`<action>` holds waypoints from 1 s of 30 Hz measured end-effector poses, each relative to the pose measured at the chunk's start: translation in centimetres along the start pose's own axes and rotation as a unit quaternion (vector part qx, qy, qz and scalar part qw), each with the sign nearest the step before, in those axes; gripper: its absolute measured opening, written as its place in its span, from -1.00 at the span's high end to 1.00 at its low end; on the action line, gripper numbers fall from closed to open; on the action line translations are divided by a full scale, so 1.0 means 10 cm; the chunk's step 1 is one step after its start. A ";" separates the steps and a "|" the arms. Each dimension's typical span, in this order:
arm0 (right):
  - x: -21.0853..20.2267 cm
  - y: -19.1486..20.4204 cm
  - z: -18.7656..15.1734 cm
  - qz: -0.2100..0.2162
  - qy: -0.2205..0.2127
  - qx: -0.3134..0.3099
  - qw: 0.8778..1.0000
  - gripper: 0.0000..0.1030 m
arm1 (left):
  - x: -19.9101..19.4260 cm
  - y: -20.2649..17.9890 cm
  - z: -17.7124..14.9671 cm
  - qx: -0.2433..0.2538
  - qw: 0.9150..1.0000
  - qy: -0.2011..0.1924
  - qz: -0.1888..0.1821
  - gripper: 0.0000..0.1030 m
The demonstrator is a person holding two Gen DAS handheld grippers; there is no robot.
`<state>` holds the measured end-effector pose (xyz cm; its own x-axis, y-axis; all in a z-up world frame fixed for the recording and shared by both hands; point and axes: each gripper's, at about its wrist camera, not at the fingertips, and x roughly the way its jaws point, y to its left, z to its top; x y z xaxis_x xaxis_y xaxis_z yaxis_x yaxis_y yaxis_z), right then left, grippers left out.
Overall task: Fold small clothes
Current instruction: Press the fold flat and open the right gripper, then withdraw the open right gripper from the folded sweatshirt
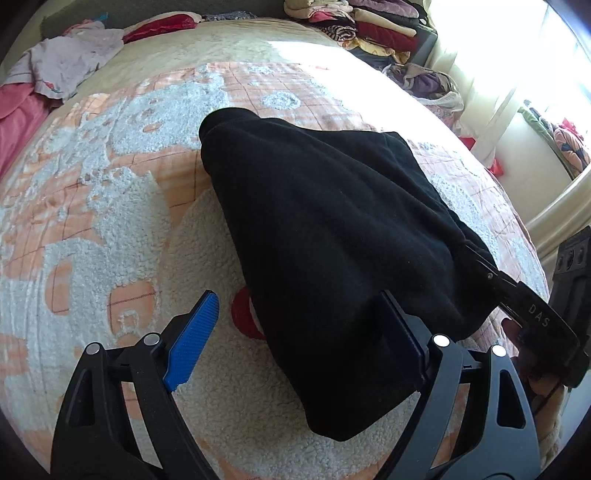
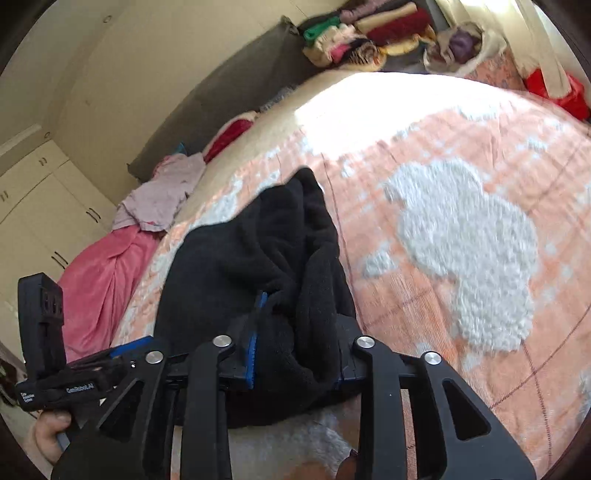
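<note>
A black fleece garment [image 1: 325, 243] lies bunched on the orange-and-white fleece blanket [image 1: 110, 155] of a bed. My left gripper [image 1: 295, 332] is open; its left blue pad [image 1: 194, 338] is bare and the garment's near edge drapes over its right finger [image 1: 400, 343]. My right gripper [image 2: 295, 354] is shut on the black garment [image 2: 258, 266], with cloth bunched between its blue pads [image 2: 253, 350]. In the left wrist view the right gripper [image 1: 528, 306] reaches into the garment's right side. In the right wrist view the left gripper [image 2: 92, 369] sits at the lower left.
A lilac garment [image 1: 70, 62] and a pink cloth [image 1: 18, 114] lie at the bed's far left. A stack of folded clothes [image 1: 369, 26] sits at the far right beside a bright window. White wardrobes [image 2: 33, 206] stand to the left.
</note>
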<state>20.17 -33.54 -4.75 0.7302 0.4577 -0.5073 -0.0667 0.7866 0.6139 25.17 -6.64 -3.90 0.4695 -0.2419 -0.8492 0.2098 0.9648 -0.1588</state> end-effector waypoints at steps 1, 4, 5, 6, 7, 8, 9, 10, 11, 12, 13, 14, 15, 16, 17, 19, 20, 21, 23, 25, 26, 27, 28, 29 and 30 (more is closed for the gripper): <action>-0.02 0.00 -0.03 -0.006 -0.002 -0.003 1.000 0.27 | 0.01 0.01 -0.01 -0.002 1.000 0.000 -0.002 -0.53; -0.12 0.09 -0.11 -0.029 -0.013 -0.023 0.999 0.20 | 0.01 0.02 -0.02 -0.005 1.000 -0.002 -0.003 -0.53; -0.14 0.12 -0.14 -0.035 -0.016 -0.025 0.999 0.19 | 0.00 0.03 -0.03 -0.006 1.000 -0.002 -0.004 -0.53; -0.17 0.14 -0.16 -0.040 -0.020 -0.028 0.999 0.16 | 0.00 0.04 -0.03 -0.005 1.000 -0.002 -0.005 -0.53; -0.19 0.16 -0.18 -0.044 -0.022 -0.031 0.998 0.14 | -0.01 0.04 -0.03 -0.005 1.000 -0.003 -0.005 -0.53; -0.19 0.19 -0.19 -0.050 -0.024 -0.034 0.998 0.13 | -0.01 0.04 -0.03 -0.004 1.000 -0.003 -0.005 -0.53; -0.20 0.20 -0.20 -0.054 -0.025 -0.035 0.998 0.13 | -0.02 0.05 -0.04 -0.003 1.000 -0.003 -0.006 -0.53; -0.21 0.21 -0.21 -0.056 -0.025 -0.035 0.998 0.11 | -0.03 0.05 -0.05 -0.003 1.000 -0.003 -0.007 -0.53; -0.23 0.21 -0.23 -0.059 -0.024 -0.035 0.997 0.11 | -0.03 0.05 -0.05 -0.003 1.000 -0.003 -0.007 -0.53; -0.23 0.22 -0.23 -0.061 -0.024 -0.036 0.997 0.10 | -0.04 0.05 -0.06 -0.003 1.000 -0.003 -0.007 -0.53; -0.25 0.23 -0.24 -0.063 -0.022 -0.037 0.997 0.08 | -0.04 0.06 -0.07 -0.003 1.000 -0.004 -0.007 -0.53; -0.25 0.24 -0.24 -0.067 -0.020 -0.039 0.997 0.07 | -0.05 0.06 -0.07 -0.002 1.000 -0.004 -0.007 -0.53; -0.26 0.25 -0.25 -0.070 -0.018 -0.042 0.996 0.06 | -0.06 0.06 -0.08 -0.002 1.000 -0.005 -0.007 -0.53; -0.27 0.26 -0.25 -0.073 -0.016 -0.045 0.996 0.03 | -0.07 0.06 -0.09 -0.002 1.000 -0.005 -0.007 -0.53; -0.28 0.28 -0.26 -0.074 -0.014 -0.048 0.996 0.00 | -0.08 0.06 -0.09 -0.003 1.000 -0.006 -0.007 -0.53; -0.29 0.31 -0.29 -0.081 -0.011 -0.054 0.995 -0.09 | -0.09 0.07 -0.11 -0.004 1.000 -0.008 -0.006 -0.53; -0.29 0.32 -0.30 -0.085 -0.010 -0.058 0.995 -0.11 | -0.10 0.07 -0.12 -0.005 1.000 -0.009 -0.006 -0.53; -0.30 0.33 -0.31 -0.093 -0.010 -0.061 0.994 -0.20 | -0.10 0.07 -0.13 -0.005 1.000 -0.009 -0.006 -0.53; -0.29 0.33 -0.33 -0.104 -0.008 -0.064 0.992 -0.26 | -0.11 0.08 -0.15 -0.007 1.000 -0.009 -0.007 -0.53; -0.31 0.31 -0.33 -0.103 -0.008 -0.057 0.993 -0.27 | -0.13 0.10 -0.16 -0.010 1.000 -0.010 -0.008 -0.53; -0.33 0.32 -0.33 -0.103 -0.010 -0.056 0.993 -0.28 | -0.14 0.11 -0.17 -0.010 1.000 -0.012 -0.007 -0.53; -0.37 0.33 -0.32 -0.103 -0.018 -0.059 0.993 -0.29 | -0.16 0.11 -0.18 -0.009 1.000 -0.014 -0.006 -0.53; -0.40 0.36 -0.31 -0.105 -0.026 -0.064 0.992 -0.30 | -0.17 0.10 -0.18 -0.008 1.000 -0.016 -0.005 -0.53; -0.43 0.38 -0.29 -0.109 -0.033 -0.069 0.991 -0.32 | -0.19 0.10 -0.18 -0.007 1.000 -0.017 -0.004 -0.53; -0.46 0.41 -0.26 -0.111 -0.041 -0.074 0.990 -0.38 | -0.20 0.10 -0.19 -0.005 1.000 -0.018 -0.003 -0.53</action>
<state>14.71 -31.32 -1.45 0.7901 0.2368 -0.5654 0.0071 0.9188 0.3946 22.82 -4.98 -3.32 0.4986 -0.2510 -0.8297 0.2045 0.9642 -0.1688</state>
